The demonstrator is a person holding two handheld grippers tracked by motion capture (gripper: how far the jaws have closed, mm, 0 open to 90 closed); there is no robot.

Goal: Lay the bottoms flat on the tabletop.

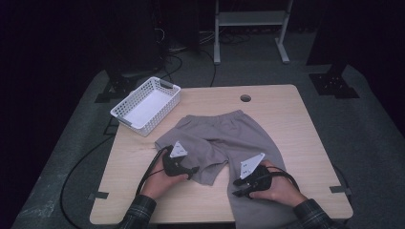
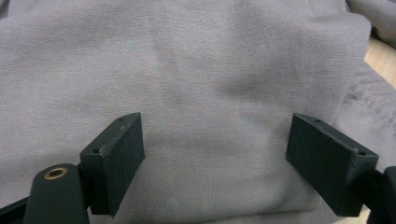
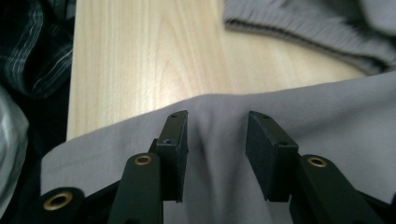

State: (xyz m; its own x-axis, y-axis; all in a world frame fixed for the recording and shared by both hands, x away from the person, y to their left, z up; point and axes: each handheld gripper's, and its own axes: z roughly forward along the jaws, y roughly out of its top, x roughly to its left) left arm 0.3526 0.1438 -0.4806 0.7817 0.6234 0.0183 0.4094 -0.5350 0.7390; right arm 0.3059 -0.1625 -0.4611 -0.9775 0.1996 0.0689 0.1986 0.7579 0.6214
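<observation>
The grey shorts are lying mid-bench, one leg trailing off the near edge. The right gripper is sitting over that leg, jaws parted around a raised fold, not pinching it. The left gripper is hovering released over the other leg. Pale bench, white basket at the far left corner, dark room.

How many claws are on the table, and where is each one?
2. The left claw rests on the left leg of the grey fabric shorts; the right claw lies on the right leg near the table's front edge.
</observation>
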